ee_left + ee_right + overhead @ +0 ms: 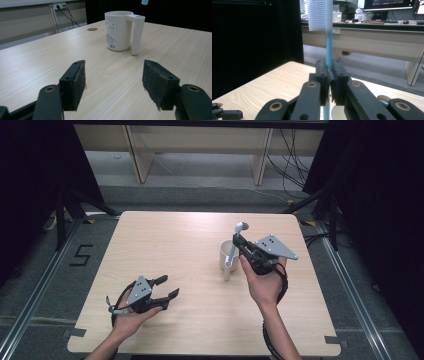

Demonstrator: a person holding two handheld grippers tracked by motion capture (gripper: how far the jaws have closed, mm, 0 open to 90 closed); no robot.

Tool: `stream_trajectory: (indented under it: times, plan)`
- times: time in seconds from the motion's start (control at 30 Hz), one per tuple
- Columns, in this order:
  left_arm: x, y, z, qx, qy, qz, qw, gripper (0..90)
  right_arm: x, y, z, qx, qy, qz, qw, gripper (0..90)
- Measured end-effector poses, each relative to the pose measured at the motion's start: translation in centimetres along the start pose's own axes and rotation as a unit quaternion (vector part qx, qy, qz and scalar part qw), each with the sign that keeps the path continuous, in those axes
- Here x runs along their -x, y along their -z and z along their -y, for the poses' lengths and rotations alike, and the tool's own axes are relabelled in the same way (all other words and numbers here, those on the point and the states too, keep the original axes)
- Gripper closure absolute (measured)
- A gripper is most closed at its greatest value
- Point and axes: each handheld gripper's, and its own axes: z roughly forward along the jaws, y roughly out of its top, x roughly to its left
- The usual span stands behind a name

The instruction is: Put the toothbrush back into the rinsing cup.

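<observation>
The toothbrush (328, 50) is clamped upright in the right hand-held gripper (328, 75), just above the white cup (227, 255) on the tabletop (175, 245). It should be lowered straight — handle first — into the opening. The left hand-held gripper (113, 80) rests apart, empty. Counted: one toothbrush, one cup.

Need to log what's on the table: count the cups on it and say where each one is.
1. The white cup with a long handle stands on the right half of the table, just beside the right gripper, which holds a blue toothbrush above it.
</observation>
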Motion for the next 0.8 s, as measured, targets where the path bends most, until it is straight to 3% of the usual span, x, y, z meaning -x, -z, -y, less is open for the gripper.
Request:
stream_trajectory:
  times: [0.07,0.1,0.3,0.33,0.7,0.73,0.8]
  plan:
    - [0.0,0.0,0.0,0.001,0.001,0.000,1.0000,34.8,-0.1,-0.1,-0.1,-0.003,-0.009,0.001,1.0000,86.1]
    - [0.0,0.0,0.0,0.001,0.001,0.000,1.0000,34.9,0.0,-0.2,-0.1,0.004,0.000,0.001,1.0000,86.1]
    - [0.0,0.1,0.0,0.000,0.000,-0.001,1.0000,34.8,-0.1,-0.4,-0.2,-0.002,-0.004,-0.002,1.0000,86.2]
    - [0.0,0.1,0.0,0.000,0.000,-0.001,1.0000,34.8,0.0,-0.4,-0.3,-0.001,0.006,0.006,1.0000,86.1]
    - [-0.1,0.1,0.0,0.002,0.000,-0.002,1.0000,34.7,-0.3,-1.1,-0.2,-0.003,-0.002,-0.002,1.0000,86.1]
    - [-0.1,0.1,0.0,0.002,0.001,-0.002,1.0000,34.7,-0.2,-1.0,-0.2,-0.003,0.008,0.005,0.9999,86.1]
    - [-0.1,0.1,0.0,0.002,0.001,-0.003,1.0000,34.7,-0.3,-1.1,0.0,-0.010,-0.005,0.001,0.9999,86.1]
